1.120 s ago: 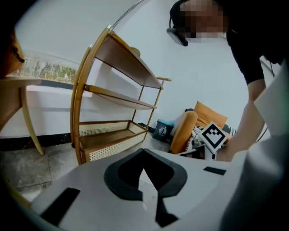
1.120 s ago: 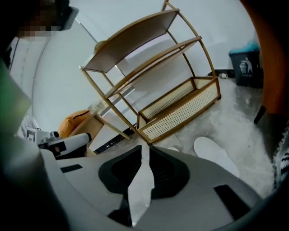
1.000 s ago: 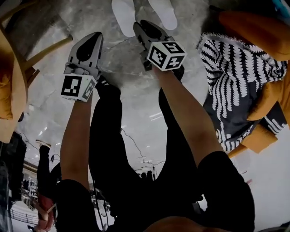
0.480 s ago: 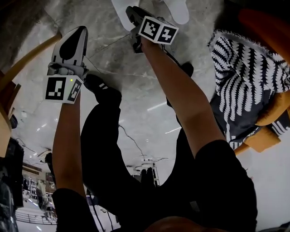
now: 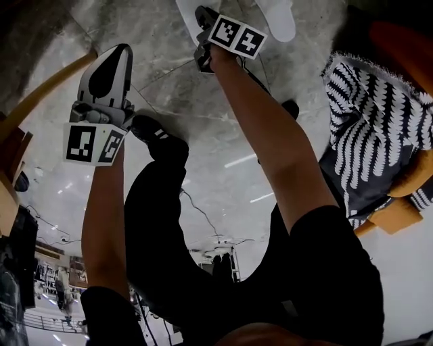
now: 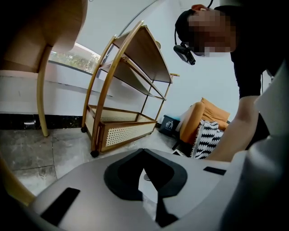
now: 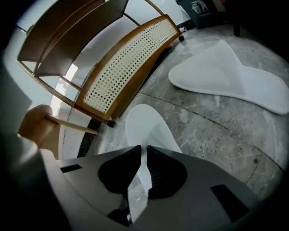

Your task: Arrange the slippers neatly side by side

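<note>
Two white slippers lie on the grey marble floor. The near slipper (image 7: 145, 127) (image 5: 187, 8) points away from me, and the far slipper (image 7: 226, 77) (image 5: 279, 17) lies at an angle to it, a gap apart. My right gripper (image 7: 142, 148) (image 5: 201, 12) is at the near slipper's heel end. Its jaws are closed on a thin white edge of that slipper. My left gripper (image 5: 119, 50) (image 6: 143, 151) hangs above bare floor well to the left, shut with nothing in it.
A wooden shelf trolley with rattan sides (image 7: 123, 59) (image 6: 123, 122) stands just beyond the slippers. An orange armchair with a black-and-white throw (image 5: 379, 115) is on the right, and a wooden chair leg (image 5: 47, 94) on the left. A dark bin (image 7: 198, 8) sits behind. My black shoes (image 5: 160, 136) are below the grippers.
My right gripper has moved forward and up to the near slipper's heel. The left gripper has drifted left and slightly back, still shut.
</note>
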